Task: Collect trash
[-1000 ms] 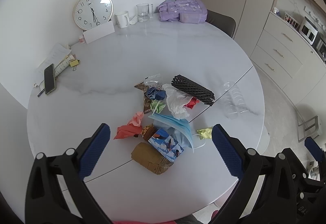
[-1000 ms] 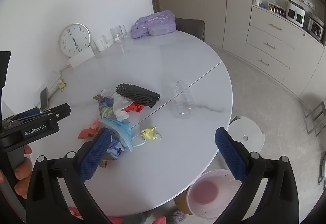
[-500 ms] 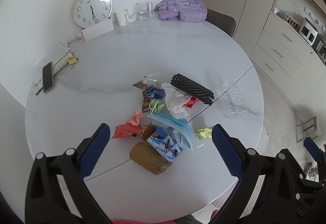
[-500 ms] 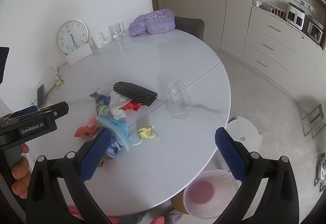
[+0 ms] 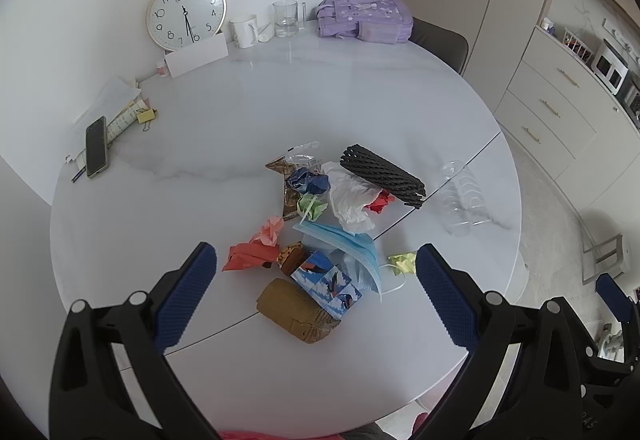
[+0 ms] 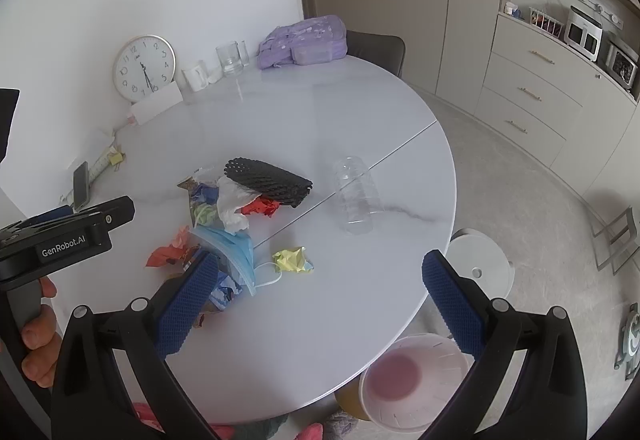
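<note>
"GenRobot.AI" on left tongs (image 6: 70,246); clock (image 5: 186,13) numerals 1–12.

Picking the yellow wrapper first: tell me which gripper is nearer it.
Right. The right gripper hangs just before the yellow wrapper; the left gripper hovers over the pile beside it.

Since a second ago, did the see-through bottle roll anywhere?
No. The clear bottle still lies just right of the table seam; only the cameras shifted.

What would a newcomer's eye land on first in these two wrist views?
A colourful heap of trash mid-table: a blue face mask, a black foam net sleeve and crumpled papers. Both the left gripper and the right gripper hang open above it. A pink-lined bin stands on the floor by the table's near edge.
</note>
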Demonstrator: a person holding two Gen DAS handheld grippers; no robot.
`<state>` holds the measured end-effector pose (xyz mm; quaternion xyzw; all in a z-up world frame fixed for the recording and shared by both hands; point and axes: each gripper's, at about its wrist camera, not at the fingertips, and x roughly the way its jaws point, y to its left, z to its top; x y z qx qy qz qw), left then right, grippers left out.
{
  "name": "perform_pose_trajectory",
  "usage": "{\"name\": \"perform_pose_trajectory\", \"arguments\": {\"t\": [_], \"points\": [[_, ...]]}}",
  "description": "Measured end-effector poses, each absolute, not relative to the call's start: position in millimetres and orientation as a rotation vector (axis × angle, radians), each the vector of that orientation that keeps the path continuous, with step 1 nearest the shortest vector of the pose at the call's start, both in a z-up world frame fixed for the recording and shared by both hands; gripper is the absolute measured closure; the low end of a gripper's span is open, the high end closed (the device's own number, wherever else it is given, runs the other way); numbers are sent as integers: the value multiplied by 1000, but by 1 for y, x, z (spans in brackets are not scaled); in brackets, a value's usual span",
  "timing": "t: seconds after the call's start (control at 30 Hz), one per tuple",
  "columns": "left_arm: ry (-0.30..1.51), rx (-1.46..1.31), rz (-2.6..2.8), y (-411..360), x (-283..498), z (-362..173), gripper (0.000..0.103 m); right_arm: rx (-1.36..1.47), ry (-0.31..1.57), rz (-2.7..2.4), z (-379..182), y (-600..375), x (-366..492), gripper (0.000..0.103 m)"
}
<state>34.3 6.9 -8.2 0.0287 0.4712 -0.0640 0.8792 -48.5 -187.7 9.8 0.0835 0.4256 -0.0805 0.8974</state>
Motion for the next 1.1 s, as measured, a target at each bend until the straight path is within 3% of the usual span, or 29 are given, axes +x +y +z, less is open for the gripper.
{"name": "perform_pose_trajectory", "arguments": {"t": [1.1], "points": [[988, 65, -135, 9, 34, -8, 8, 163, 888, -173, 4, -184, -48, 2]]}}
